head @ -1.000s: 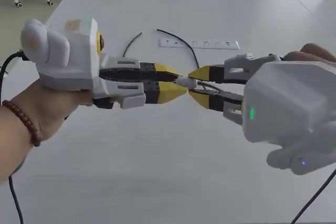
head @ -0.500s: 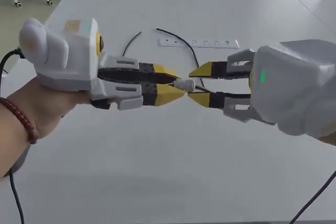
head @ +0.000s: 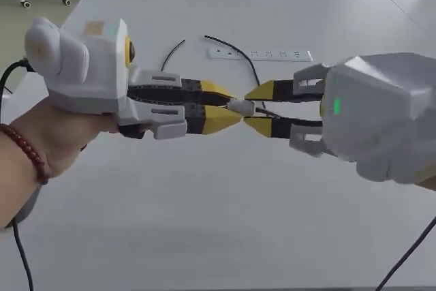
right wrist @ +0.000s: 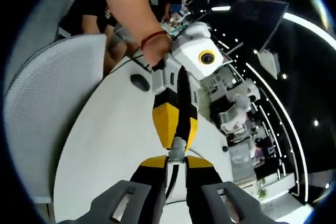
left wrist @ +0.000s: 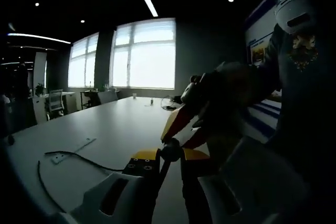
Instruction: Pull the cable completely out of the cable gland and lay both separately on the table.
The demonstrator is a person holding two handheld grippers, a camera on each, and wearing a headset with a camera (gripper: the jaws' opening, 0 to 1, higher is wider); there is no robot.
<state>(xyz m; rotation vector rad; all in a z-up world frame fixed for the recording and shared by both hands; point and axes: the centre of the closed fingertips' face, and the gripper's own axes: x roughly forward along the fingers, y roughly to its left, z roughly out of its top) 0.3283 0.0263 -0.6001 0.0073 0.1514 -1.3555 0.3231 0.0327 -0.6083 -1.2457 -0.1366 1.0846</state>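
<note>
Yellow-tipped left claw [head: 234, 106] clamped shut on the grey gland [head: 242, 107], held in the air above the white worktop [head: 204, 202]. A thin dark cable [head: 267, 111] leaves the gland to the right, threaded through it. Right claw [head: 247, 108] meets the left tip to tip, jaws a little apart, straddling the cable just behind the gland, not pinching it. A power strip [head: 262, 55] lies further back on the worktop, with a loose black wire [head: 174, 54] near it.
</note>
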